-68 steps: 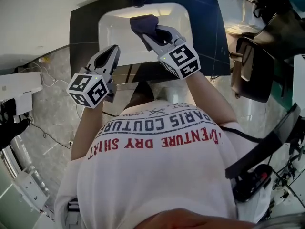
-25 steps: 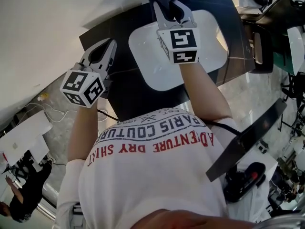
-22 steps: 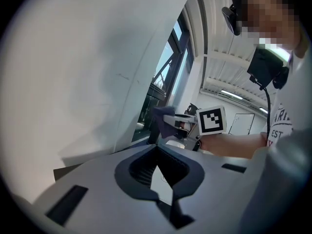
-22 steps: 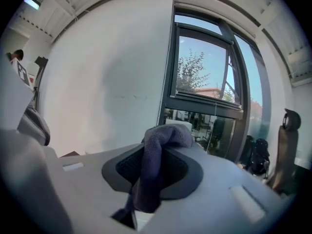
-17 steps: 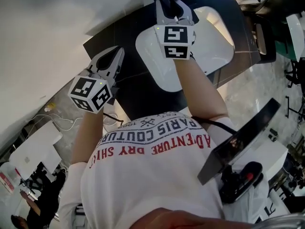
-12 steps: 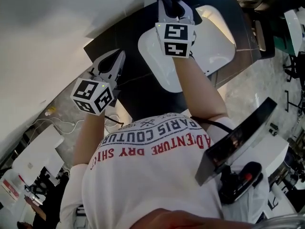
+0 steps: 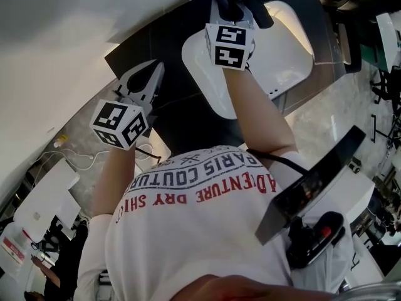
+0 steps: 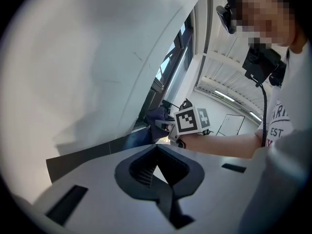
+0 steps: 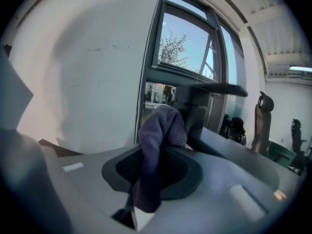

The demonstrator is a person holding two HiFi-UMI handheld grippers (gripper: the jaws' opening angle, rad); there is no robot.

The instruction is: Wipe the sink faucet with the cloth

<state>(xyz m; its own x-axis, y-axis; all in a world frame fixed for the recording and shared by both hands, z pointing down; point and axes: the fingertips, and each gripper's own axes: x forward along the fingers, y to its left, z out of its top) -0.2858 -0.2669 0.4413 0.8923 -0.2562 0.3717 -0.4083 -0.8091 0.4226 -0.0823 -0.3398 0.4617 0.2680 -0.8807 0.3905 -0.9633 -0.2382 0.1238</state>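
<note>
Since a moment ago, the right gripper [image 7: 229, 8] has gone up from over the white sink [image 7: 282, 55] to its back edge. The head camera has also turned, so the whole room looks tipped now. The left gripper [image 7: 148, 75] has hardly moved.

The right gripper is pinched tight on the dark blue cloth [image 9: 158, 145]. A soft lump of cloth pokes out past its tips. The dark faucet [image 9: 202, 108] stands just behind that lump, with its flat spout sticking out to the side. I cannot tell if the cloth is touching it yet. The left gripper has its jaws together with nothing in them. It hangs over the dark worktop [image 7: 169, 42], well away from the faucet.

I think the rubbing part is just about to start. To do it well, the soft lump should meet the faucet first, not the hard tips. Push gently so the cloth squashes flat on it. Then slide along the spout and go down the body too. Turn the wrist a bit to reach the sides and the back. Keep squeezing, or the cloth may slip out and drop into the sink. The left gripper can wait where it is.
</note>
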